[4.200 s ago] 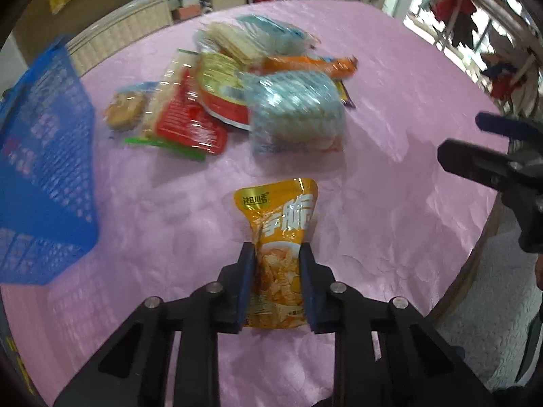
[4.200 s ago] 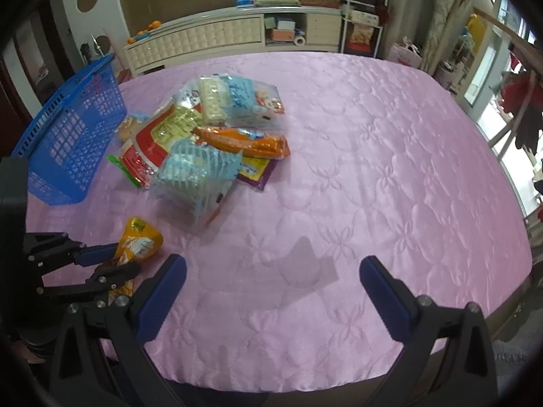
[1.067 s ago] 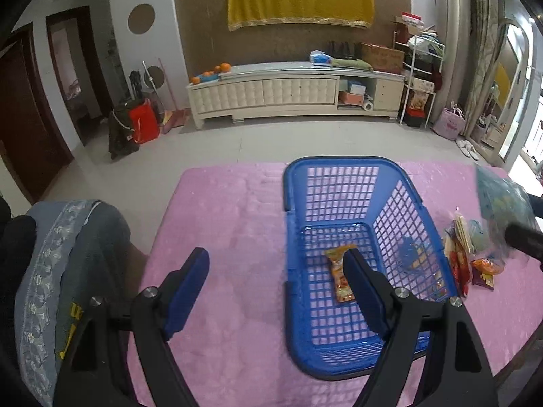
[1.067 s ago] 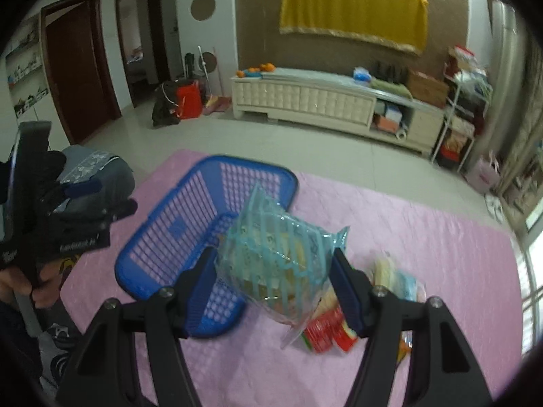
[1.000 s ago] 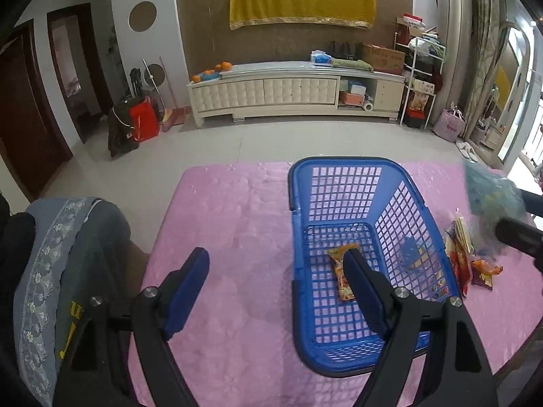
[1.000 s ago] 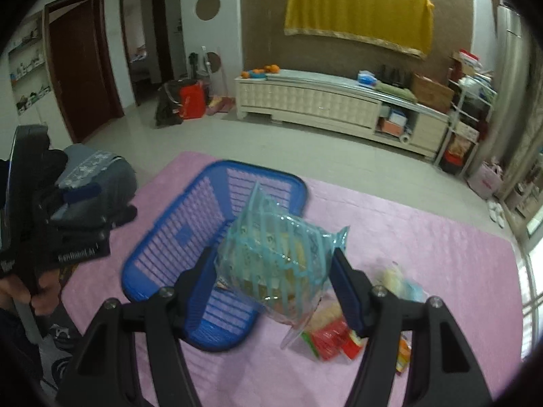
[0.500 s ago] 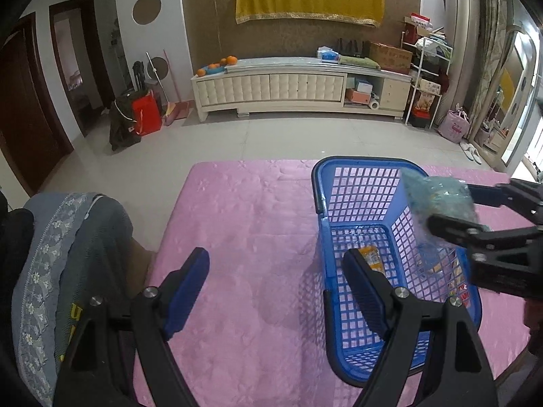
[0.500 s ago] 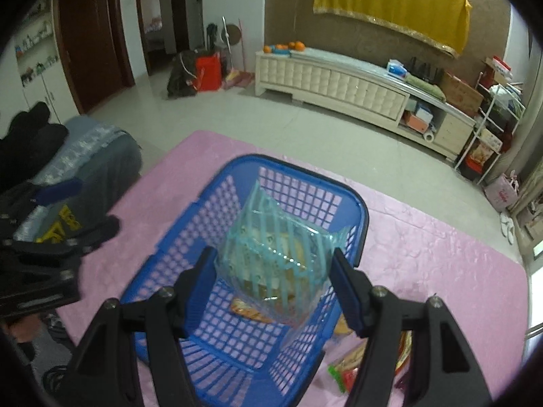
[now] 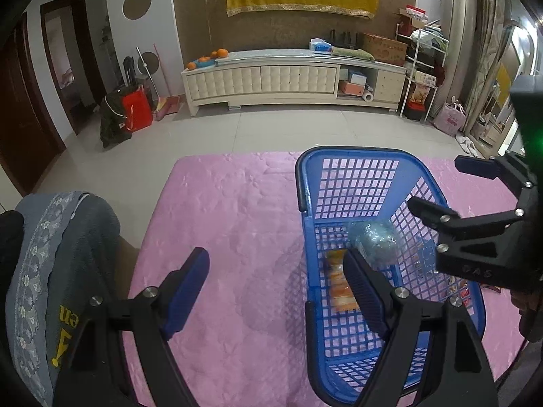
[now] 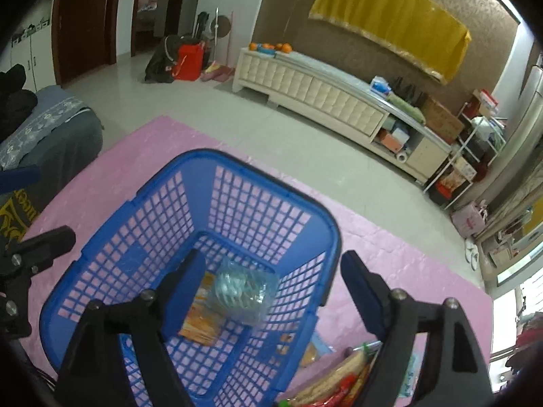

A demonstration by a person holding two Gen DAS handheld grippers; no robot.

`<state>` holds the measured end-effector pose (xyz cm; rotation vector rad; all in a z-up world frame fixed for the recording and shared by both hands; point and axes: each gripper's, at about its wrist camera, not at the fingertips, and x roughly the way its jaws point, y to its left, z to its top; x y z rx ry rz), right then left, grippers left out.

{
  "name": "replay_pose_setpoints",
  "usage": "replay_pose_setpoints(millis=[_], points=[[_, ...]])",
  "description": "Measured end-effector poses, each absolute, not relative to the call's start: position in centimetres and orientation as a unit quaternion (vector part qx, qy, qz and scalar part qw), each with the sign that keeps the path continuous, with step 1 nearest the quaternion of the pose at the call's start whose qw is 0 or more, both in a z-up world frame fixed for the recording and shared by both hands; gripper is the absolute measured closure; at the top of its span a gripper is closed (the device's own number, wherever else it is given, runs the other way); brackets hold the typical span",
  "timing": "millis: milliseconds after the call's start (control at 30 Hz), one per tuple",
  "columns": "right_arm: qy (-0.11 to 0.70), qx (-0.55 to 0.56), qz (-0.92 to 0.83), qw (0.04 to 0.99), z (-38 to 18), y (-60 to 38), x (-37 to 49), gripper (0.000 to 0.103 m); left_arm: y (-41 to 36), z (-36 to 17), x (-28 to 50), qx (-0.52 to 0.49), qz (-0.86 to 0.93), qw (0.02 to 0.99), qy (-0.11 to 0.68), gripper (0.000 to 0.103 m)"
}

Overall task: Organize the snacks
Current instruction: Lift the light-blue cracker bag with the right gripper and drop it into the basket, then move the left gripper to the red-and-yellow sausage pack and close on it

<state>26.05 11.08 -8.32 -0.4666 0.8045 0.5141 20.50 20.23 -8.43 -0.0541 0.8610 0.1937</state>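
A blue mesh basket (image 9: pixel 353 151) stands on the pink table, and the right wrist view looks down into this basket (image 10: pixel 258 169). On its floor lies an orange snack bag (image 10: pixel 203 325), with a light blue striped bag (image 10: pixel 241 291) partly over it and blurred. My right gripper (image 10: pixel 273 261) hovers above the basket with its jaws opening, and the pads are clear of the blue bag. The left wrist view shows the same blue bag (image 9: pixel 373 242), the orange bag (image 9: pixel 339 288) and the right gripper (image 9: pixel 432 183). My left gripper (image 9: pixel 275 257) is open and empty beside the basket.
More snack packets (image 10: pixel 339 383) lie on the pink tablecloth (image 9: pixel 237 220) to the right of the basket. A chair draped in grey cloth (image 9: pixel 51 254) stands at the table's left edge. The table's far edge runs just behind the basket.
The right gripper carried the light blue bag over the basket, then spread its jaws; the bag dropped inside onto the orange bag. The left gripper stayed open.
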Motion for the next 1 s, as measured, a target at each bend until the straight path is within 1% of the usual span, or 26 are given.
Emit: replay_pose_setpoints(millis=[167, 500, 667, 1000], points=[[0.401, -0.189, 0.253, 0.86, -7.1, 9.2, 25.9, 0.016, 19.5, -7.3, 19.6, -0.025, 0.092, 0.906, 0.412, 0.024], [0.409, -0.136, 0.257, 0.865, -2.5, 4.5, 23.5, 0.016, 15.9, -3.0, 16.9, -0.024, 0.072, 0.917, 0.391, 0.023], [0.414, -0.103, 0.254, 0.868, -0.7, 2.0, 22.5, 0.016, 13.5, -1.2, 15.4, 0.002, 0.069, 0.921, 0.383, 0.023], [0.409, -0.094, 0.245, 0.874, 1.6, -2.6, 19.9, 0.016, 8.3, 1.4, 14.0, 0.034, 0.039, 0.929, 0.367, 0.023]])
